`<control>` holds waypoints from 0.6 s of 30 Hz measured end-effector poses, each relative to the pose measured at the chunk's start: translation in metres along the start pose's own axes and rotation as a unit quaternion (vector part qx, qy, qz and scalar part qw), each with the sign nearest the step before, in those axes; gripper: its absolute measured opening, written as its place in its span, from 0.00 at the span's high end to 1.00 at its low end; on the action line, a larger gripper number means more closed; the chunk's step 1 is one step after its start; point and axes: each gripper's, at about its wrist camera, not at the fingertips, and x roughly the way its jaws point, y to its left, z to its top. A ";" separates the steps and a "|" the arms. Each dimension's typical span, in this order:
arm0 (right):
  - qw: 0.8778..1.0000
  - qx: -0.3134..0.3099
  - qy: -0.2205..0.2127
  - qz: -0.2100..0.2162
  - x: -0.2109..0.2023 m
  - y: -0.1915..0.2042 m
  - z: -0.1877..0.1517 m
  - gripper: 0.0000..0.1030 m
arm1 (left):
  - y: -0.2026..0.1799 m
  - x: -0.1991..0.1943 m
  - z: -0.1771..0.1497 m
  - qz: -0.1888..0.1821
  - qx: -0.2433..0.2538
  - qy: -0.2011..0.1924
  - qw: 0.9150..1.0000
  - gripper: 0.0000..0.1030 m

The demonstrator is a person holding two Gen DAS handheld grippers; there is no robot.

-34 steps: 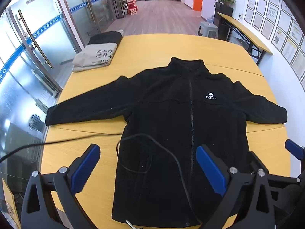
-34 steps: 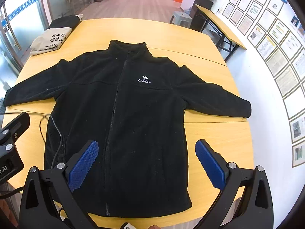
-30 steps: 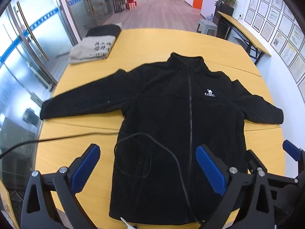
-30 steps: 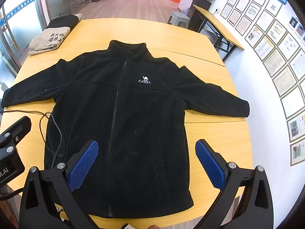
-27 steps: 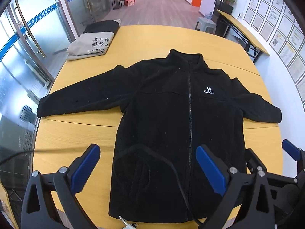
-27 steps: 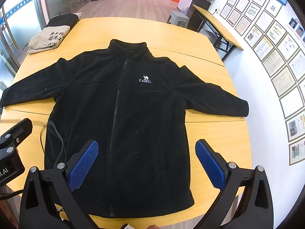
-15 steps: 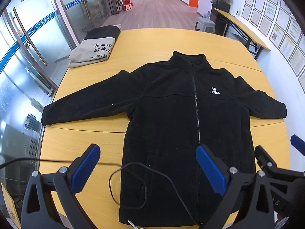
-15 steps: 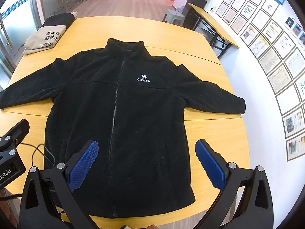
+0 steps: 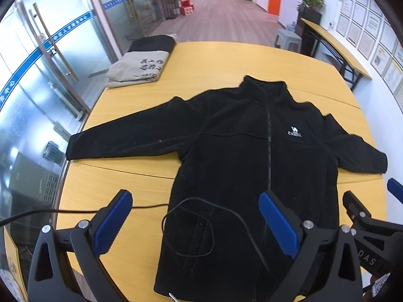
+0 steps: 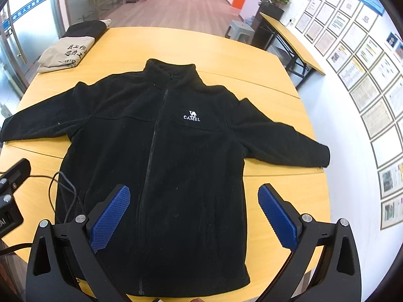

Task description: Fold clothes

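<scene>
Now | jacket (image 10: 176,166) flat beneath | both claws spread, empty

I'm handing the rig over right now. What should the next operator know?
Left gripper: open, empty, above the jacket's hem.
Right gripper: open, empty, also above the hem.
Jacket: flat on the table, zipped, front up, both sleeves spread out.
A black cable lies looped on its lower left part.
Folded clothes sit at the far left corner.
Done: jacket laid out. Left: every fold.
</scene>
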 end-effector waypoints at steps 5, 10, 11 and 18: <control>1.000 -0.013 -0.002 -0.001 -0.003 0.005 0.000 0.00 | 0.005 -0.003 -0.001 0.000 -0.002 -0.005 1.000 0.00; 1.000 -0.010 0.000 -0.010 -0.008 0.009 -0.004 0.00 | 0.006 -0.003 -0.004 -0.014 0.009 -0.006 1.000 0.00; 1.000 -0.009 0.001 -0.012 -0.009 0.009 -0.005 0.00 | 0.006 -0.003 -0.005 -0.016 0.012 -0.006 1.000 0.00; 1.000 0.005 0.004 -0.017 -0.012 0.013 -0.013 0.01 | 0.004 -0.003 -0.008 -0.026 0.029 -0.007 0.999 0.00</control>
